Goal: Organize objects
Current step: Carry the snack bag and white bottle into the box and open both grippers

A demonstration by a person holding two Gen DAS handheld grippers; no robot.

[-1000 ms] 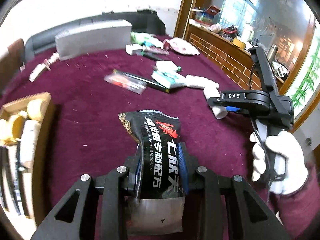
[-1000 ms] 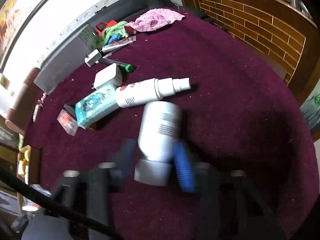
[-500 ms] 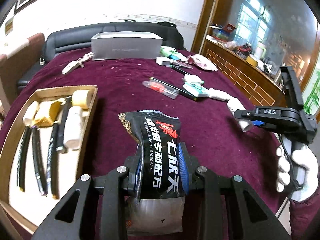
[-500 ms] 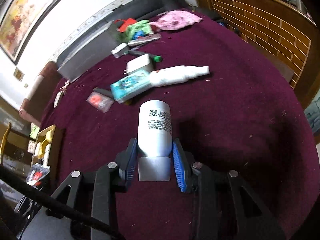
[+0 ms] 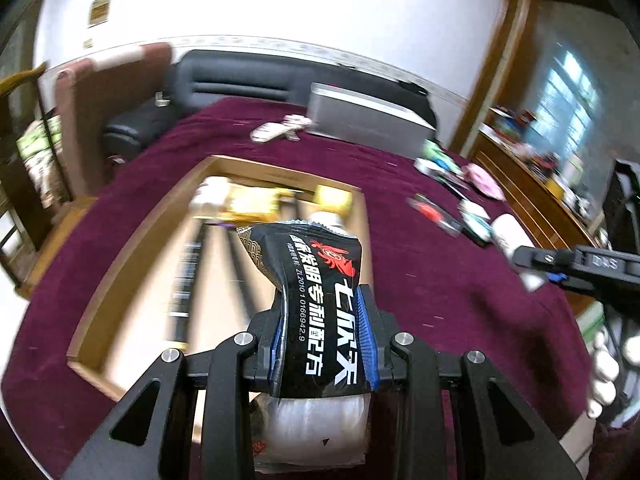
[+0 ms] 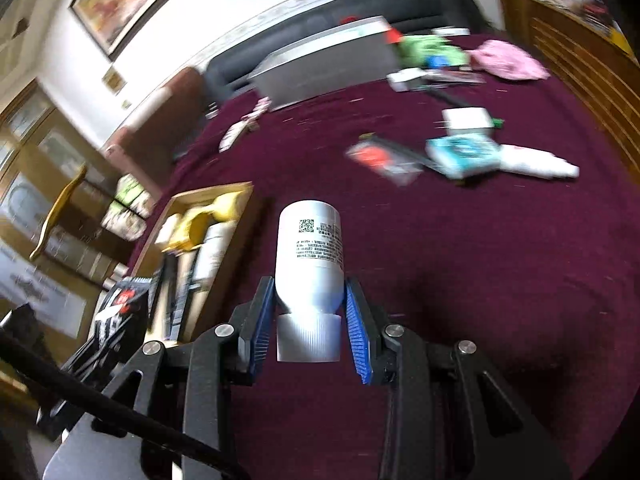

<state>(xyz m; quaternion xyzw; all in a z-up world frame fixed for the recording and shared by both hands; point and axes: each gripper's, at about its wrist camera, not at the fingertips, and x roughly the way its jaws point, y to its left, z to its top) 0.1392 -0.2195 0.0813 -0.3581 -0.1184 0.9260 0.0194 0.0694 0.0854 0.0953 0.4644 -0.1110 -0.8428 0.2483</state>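
My left gripper (image 5: 320, 320) is shut on a black packet (image 5: 316, 300) with white and red print, held over the near end of an open cardboard box (image 5: 132, 248) on the maroon table. My right gripper (image 6: 310, 312) is shut on a white bottle (image 6: 310, 256), cap end toward the camera, above the cloth to the right of the same box (image 6: 236, 200). In the left wrist view the right gripper (image 5: 532, 264) shows at the right edge with the bottle (image 5: 512, 236). In the right wrist view the black packet (image 6: 120, 308) shows at lower left.
The box holds yellow items (image 5: 248, 200), a white bottle (image 6: 214, 252) and dark sticks. A grey long box (image 5: 368, 116) lies at the table's back. Loose items on the right include a teal pack (image 6: 464, 154), a white spray bottle (image 6: 536, 164), a red packet (image 6: 380, 158) and a pink cloth (image 6: 508, 60).
Both grippers have swung left across the table with their loads. The cardboard box has come from the left edge to the middle of the left wrist view and entered the right wrist view.
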